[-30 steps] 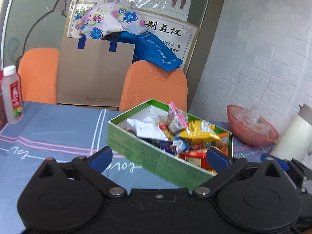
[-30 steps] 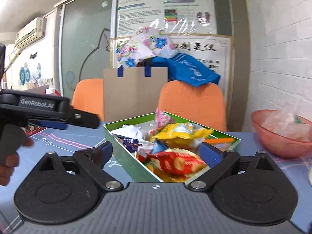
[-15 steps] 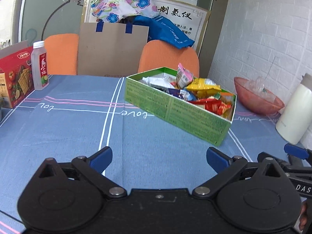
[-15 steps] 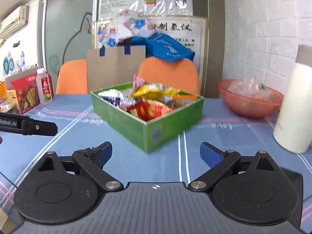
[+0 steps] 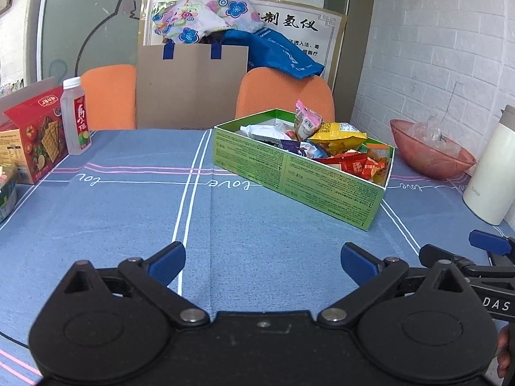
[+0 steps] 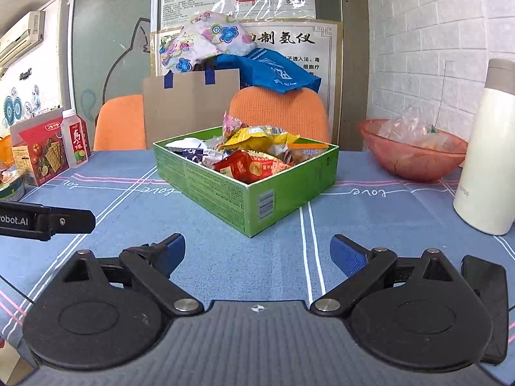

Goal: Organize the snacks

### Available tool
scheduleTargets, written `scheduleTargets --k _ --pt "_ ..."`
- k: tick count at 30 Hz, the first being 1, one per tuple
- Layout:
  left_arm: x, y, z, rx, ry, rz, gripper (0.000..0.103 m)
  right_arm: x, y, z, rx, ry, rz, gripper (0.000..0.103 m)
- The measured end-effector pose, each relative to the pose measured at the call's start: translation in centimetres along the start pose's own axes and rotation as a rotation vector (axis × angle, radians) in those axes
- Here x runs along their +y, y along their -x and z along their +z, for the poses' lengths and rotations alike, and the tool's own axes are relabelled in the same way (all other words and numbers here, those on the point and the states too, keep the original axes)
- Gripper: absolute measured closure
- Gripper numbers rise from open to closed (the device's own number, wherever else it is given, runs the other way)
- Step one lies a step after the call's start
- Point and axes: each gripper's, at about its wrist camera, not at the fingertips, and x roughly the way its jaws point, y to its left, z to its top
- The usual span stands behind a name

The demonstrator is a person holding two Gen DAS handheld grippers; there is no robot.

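A: Where's the box w/ the snacks?

B: Green box [image 5: 299, 173] sits mid-desk on the blue cloth [image 5: 128, 212], turned at an angle, one corner toward the cams. Full of snacks [image 6: 254, 156]: yellow bag [image 6: 257, 136] on top, red pack [image 6: 244, 167] nearest corner, pink wrapper [image 5: 305, 119] sticking up at the back, white one [image 5: 264, 133] on the far left side.

A: Left tool?

B: Left tool [image 5: 262, 260] spread wide, nothing btw the blue pads, low over bare cloth, well short of the box.

A: Right?

B: Right tool [image 6: 257, 252] also wide, holding nothing, box corner straight ahead but apart from it. Each tool shows in the other's view: right one at the left cam's right edge, left one at the right cam's left edge.

A: Other stuff on the desk?

B: Pink bowl [image 6: 412, 157] w/ crumpled plastic, right of the box. White flask [image 6: 486, 167] near the right edge, closer than the bowl. Left side: bottle [image 5: 75, 117] w/ red label, just beside a red cracker box [image 5: 35, 141]. Two orange chairs [image 6: 280, 112] behind the desk, a brown paper bag [image 5: 190, 87] btw them w/ floral cloth [image 5: 206, 19] and a blue bag [image 5: 280, 53] spilling out the top.
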Motion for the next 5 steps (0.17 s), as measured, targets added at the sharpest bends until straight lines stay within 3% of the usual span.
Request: scheduleTargets --k 5 --pt "-0.04 0.02 -0.08 -0.003 -0.003 0.004 0.0 0.19 -0.2 0.2 -0.001 0.007 0.003 0.0"
